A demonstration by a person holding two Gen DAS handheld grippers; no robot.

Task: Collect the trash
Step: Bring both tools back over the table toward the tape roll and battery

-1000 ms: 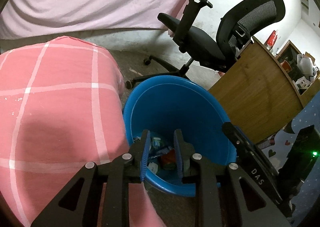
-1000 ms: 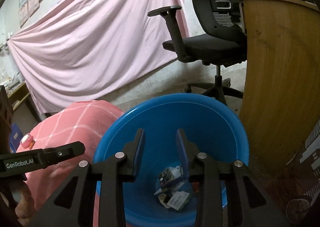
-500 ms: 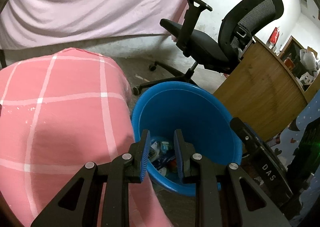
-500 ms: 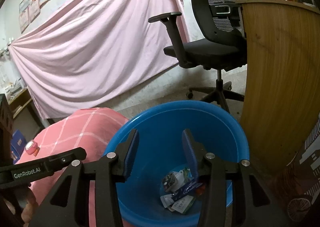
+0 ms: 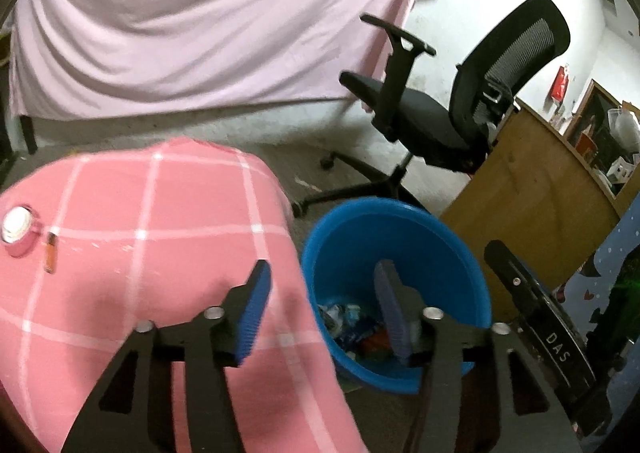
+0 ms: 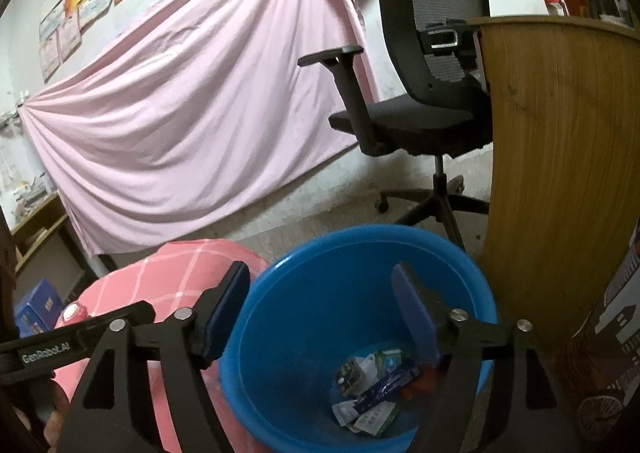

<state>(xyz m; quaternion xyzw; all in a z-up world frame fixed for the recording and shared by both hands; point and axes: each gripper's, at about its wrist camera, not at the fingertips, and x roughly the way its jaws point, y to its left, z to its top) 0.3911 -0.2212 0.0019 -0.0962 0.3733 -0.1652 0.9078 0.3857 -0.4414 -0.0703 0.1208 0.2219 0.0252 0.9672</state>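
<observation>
A blue plastic bin (image 5: 392, 237) stands on the floor beside the table with the pink checked cloth (image 5: 140, 237); it also shows in the right wrist view (image 6: 320, 313). Several wrappers (image 6: 376, 389) lie at its bottom, also visible in the left wrist view (image 5: 352, 329). My left gripper (image 5: 320, 309) is open and empty, above the bin's left rim and the cloth edge. My right gripper (image 6: 320, 305) is open and empty above the bin. A small brown tube (image 5: 50, 252) and a pink-rimmed white lid (image 5: 17, 222) lie on the cloth at far left.
A black office chair (image 5: 440, 121) stands behind the bin. A wooden desk panel (image 6: 560, 173) is to the right. A pink sheet (image 6: 192, 113) hangs on the far wall. The right gripper's body (image 5: 540, 333) is at the left view's right.
Both grippers have opened wide from nearly closed. The left gripper has pulled back and to the left, so more of the pink cloth and the items on it show.
</observation>
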